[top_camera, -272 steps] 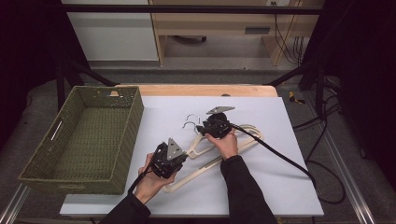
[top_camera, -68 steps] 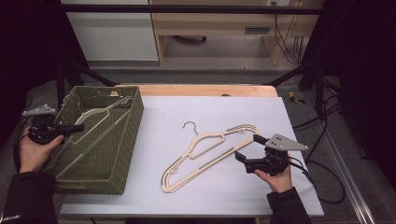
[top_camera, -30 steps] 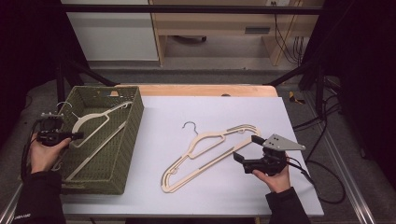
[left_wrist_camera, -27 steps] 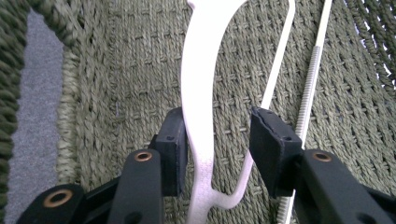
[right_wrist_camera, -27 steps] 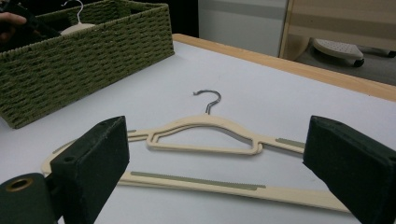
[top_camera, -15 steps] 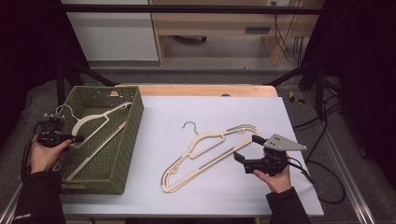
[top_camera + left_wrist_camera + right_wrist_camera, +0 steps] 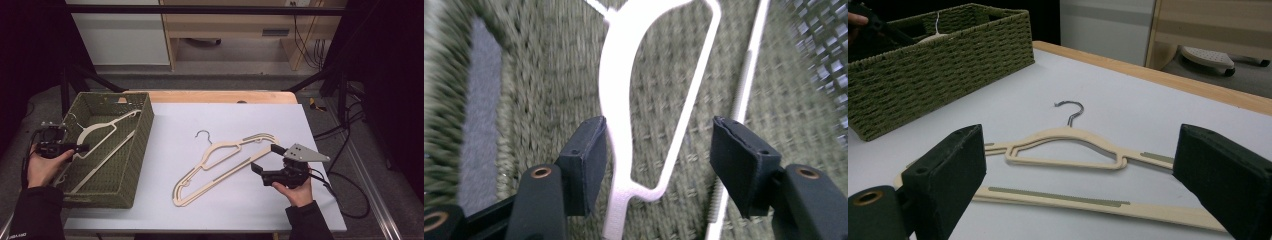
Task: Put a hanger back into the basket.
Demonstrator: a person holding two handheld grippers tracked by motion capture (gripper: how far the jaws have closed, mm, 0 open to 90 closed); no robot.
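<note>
A white hanger (image 7: 100, 131) lies slanted inside the green woven basket (image 7: 139, 150). My left gripper (image 7: 75, 148) sits over the basket's left rim at the hanger's neck end. In the left gripper view its jaws have just been opening: the white hanger (image 7: 624, 100) runs between the pads, close by the left pad (image 7: 586, 162) and well apart from the other, so my left gripper (image 7: 656, 165) is open. A wooden hanger (image 7: 220, 156) with a metal hook lies on the white table (image 7: 220, 120). My right gripper (image 7: 265, 159) stands open at its lower right end, and in its own view the wooden hanger (image 7: 1063, 145) lies ahead of the wide jaws (image 7: 1083, 185).
The basket (image 7: 938, 60) takes up the table's left side. A wooden strip (image 7: 220, 97) edges the far side of the table. Black cables (image 7: 345, 195) trail off to the right of my right hand. A dark frame and shelving stand beyond the table.
The left gripper's jaws have spread apart around the white hanger, which has settled lower into the basket. The right gripper and the wooden hanger have kept still.
</note>
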